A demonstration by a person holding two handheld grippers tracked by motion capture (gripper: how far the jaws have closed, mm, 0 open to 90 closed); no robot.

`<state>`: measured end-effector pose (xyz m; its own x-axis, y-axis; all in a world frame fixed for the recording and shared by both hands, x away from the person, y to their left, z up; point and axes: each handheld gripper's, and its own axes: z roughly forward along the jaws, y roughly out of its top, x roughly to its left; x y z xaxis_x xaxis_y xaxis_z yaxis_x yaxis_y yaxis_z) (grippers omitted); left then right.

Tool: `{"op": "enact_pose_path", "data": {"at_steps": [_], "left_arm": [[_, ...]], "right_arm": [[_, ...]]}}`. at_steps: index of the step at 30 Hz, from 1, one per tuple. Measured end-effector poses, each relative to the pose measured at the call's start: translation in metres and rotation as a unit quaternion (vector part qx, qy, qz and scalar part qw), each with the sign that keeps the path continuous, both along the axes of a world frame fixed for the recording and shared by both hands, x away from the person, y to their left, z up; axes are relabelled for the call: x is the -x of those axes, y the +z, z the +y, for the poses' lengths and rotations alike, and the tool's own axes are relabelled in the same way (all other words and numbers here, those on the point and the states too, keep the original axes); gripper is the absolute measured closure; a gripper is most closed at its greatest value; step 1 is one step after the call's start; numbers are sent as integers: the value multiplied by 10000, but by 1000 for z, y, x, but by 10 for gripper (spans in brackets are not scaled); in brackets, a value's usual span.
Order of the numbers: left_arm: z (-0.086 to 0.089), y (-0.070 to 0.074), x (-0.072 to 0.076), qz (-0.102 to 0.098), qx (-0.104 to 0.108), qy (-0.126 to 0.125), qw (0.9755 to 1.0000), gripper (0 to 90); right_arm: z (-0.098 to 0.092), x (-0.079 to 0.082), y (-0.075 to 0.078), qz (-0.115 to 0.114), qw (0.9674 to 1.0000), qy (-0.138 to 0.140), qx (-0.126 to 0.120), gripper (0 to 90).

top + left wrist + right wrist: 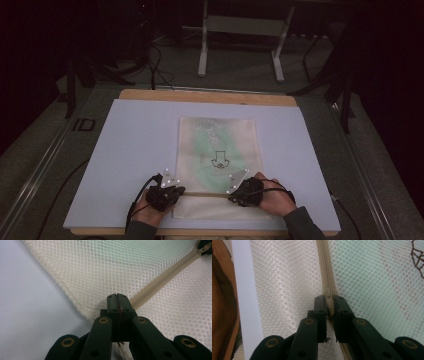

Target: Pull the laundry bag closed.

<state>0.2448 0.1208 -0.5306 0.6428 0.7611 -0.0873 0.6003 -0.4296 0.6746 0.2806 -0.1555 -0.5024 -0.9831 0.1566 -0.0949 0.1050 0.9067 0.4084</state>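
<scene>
Dim room around me, a pale tabletop (pixel 125 150) carries the mesh bag (pixel 220 145) flat at its near edge, where my left gripper (pixel 117 297) pinches the zipper (pixel 162 277) end to anchor it while my right gripper (pixel 329 300) clamps the slider (pixel 328 295), ready to run it along.

Premises: a darkened lab or recording studio. Evidence: dark surroundings on all sides; a white equipment stand (pixel 243 37) on grey floor at 12 o'clock; loose cables (pixel 159 70) at 11 o'clock; a tabletop (pixel 140 145) covered in white sheeting.
</scene>
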Motion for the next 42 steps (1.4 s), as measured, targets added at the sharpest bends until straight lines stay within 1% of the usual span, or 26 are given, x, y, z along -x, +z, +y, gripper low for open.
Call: {"op": "enact_pose_path", "data": {"at_steps": [2,4,6,7,9,11,12,21,24,25,40,42], "left_arm": [[1,0,0,20,21,5,10000,894],[1,-1,-1,68,103,46,9999,895],[2,-1,-1,85,112,55,9999,895],[2,-1,-1,85,112,55,9999,895],[1,0,-1,102,98,72,9999,896],[1,0,-1,87,84,75,9999,895],[1,0,-1,100,98,81,9999,895],[2,0,-1,103,109,72,9999,895],[2,0,-2,115,105,60,9999,895],[2,-1,-2,116,123,62,9998,895],[2,0,-2,133,141,74,9998,894],[2,0,-2,136,137,64,9998,895]], "right_arm": [[0,0,0,2,10000,-3,2,823],[0,0,0,1,10000,6,0,823],[-1,0,1,6,10000,3,-5,822],[-1,0,1,6,10000,3,-5,822],[-1,0,0,-22,10000,-8,75,823],[-3,0,1,-7,10000,-25,44,823],[-4,1,2,-38,9999,-35,92,823],[-12,1,3,-47,9999,-85,103,823],[-14,1,3,-11,9999,-92,45,823],[-15,1,3,-23,9999,-106,92,823],[-30,1,5,-28,9997,-219,129,823],[-32,2,5,-10,9997,-225,75,823]]}}
